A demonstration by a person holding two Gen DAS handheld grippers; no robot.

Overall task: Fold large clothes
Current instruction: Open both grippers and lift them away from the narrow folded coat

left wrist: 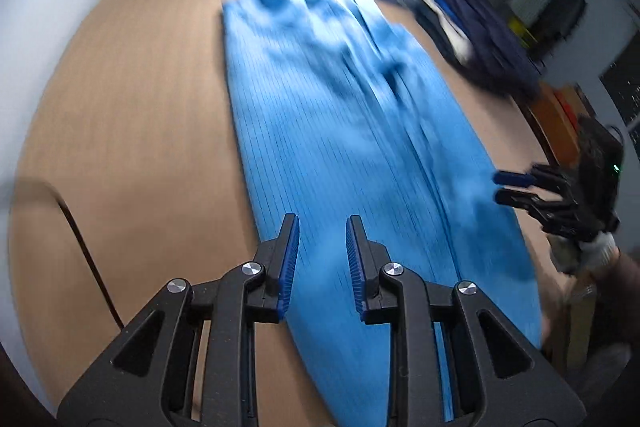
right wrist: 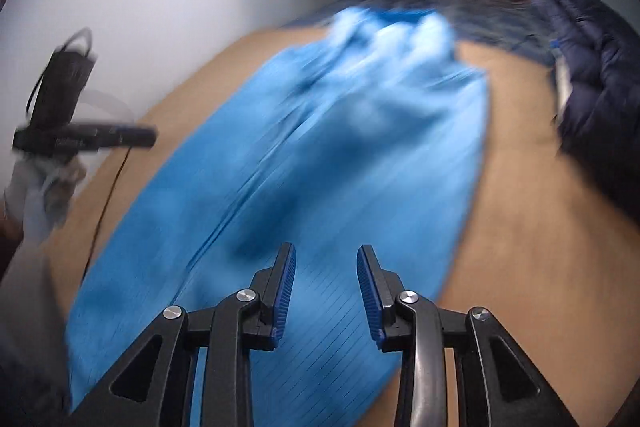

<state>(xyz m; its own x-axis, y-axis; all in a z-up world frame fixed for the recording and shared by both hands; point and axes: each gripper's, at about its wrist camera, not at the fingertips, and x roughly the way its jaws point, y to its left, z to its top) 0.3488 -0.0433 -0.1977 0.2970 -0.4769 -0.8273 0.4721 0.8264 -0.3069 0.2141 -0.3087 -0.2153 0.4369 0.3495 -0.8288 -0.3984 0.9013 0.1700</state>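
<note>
Straight ahead of both open, empty jaws, a long bright-blue pinstriped fabric garment [left wrist: 340,131] lies flat on the tan wooden counter [left wrist: 132,115], long axis running away. Left gripper [left wrist: 322,227] and right gripper [right wrist: 326,255] hover equally near its close end.

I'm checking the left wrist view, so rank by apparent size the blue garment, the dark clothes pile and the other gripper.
1. blue garment
2. dark clothes pile
3. right gripper, though the frame edge cuts it off, so its rank against the pile is unsure.
</note>
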